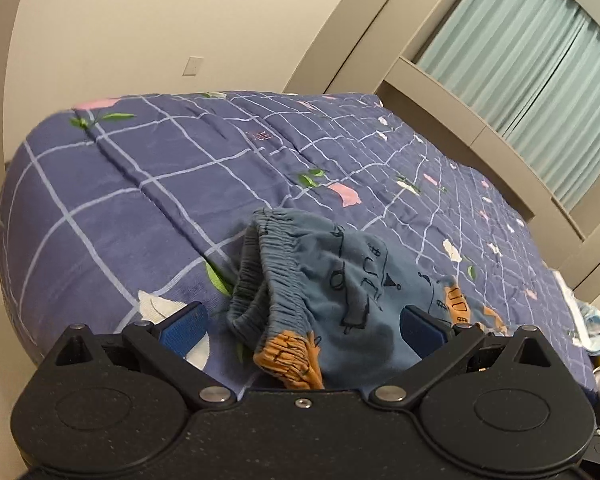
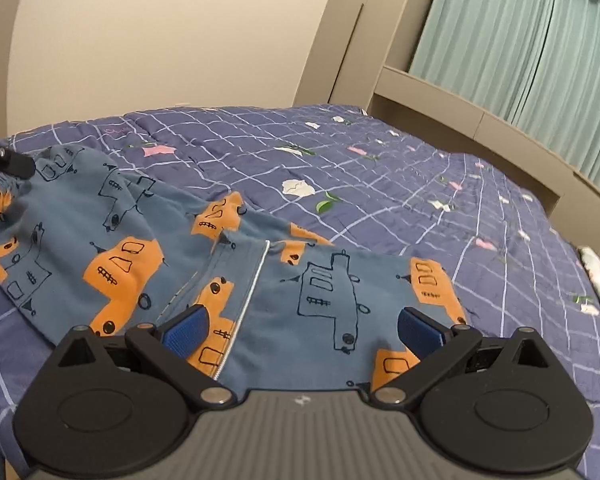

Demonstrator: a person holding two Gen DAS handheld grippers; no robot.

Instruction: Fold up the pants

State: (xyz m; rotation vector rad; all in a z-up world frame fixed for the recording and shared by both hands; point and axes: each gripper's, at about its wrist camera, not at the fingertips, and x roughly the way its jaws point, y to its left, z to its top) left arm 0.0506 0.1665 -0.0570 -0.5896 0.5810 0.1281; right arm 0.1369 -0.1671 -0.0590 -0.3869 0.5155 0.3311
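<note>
Left wrist view: left gripper (image 1: 303, 322), jaws spread, above the pants (image 1: 332, 280) waistband on the bed (image 1: 140, 184); pink quilt lettering unreadable. Right gripper (image 2: 302, 326), jaws spread, above a pant leg.

Both wrist fisheyes sat low and close over the quilt (image 1: 140, 184), looking forward between blue finger pads (image 1: 184, 326) toward the headboard (image 2: 452, 116) and curtain (image 2: 520, 40) at upper right, sharing the pants (image 2: 324, 292) at lower centre.
</note>
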